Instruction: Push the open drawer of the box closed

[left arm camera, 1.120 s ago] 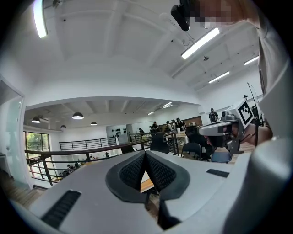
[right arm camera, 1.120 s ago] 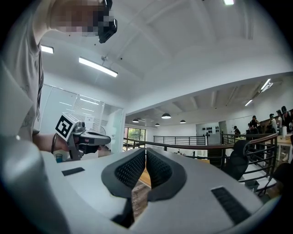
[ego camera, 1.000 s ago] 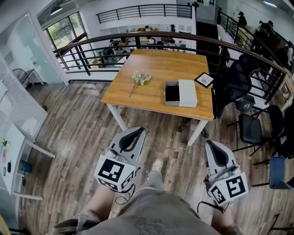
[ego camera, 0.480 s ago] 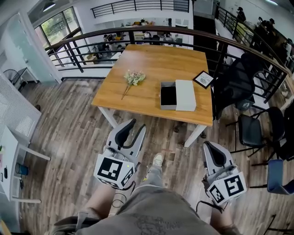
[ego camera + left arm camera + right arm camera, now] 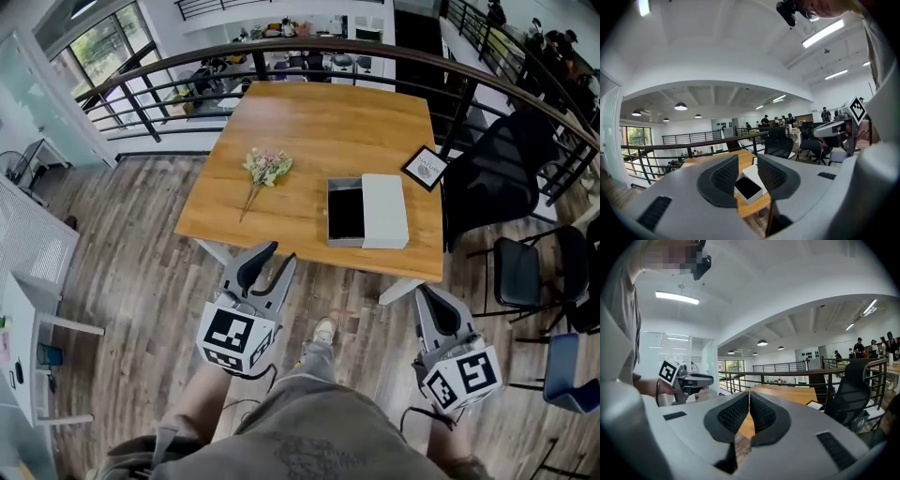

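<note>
Wooden floorboards (image 5: 141, 234) run under a wooden table (image 5: 319, 112) that stands against a dark railing (image 5: 150, 94). At the left, the left gripper (image 5: 279, 253) hovers just short of the table's near edge. Its jaws have just been opening and stand wide, with nothing between them. A small bunch of flowers (image 5: 264, 169) lies on the table's left part. Further right, close to the near edge, sits the white box (image 5: 385, 211), its drawer (image 5: 346, 213) pulled out to the left and showing a black inside. The right gripper (image 5: 427, 294) hangs off the table's near right corner, well apart from the box, with its jaws closed together and empty. A small framed picture (image 5: 427, 169) lies at the table's right edge, beside a black chair (image 5: 497, 178).
</note>
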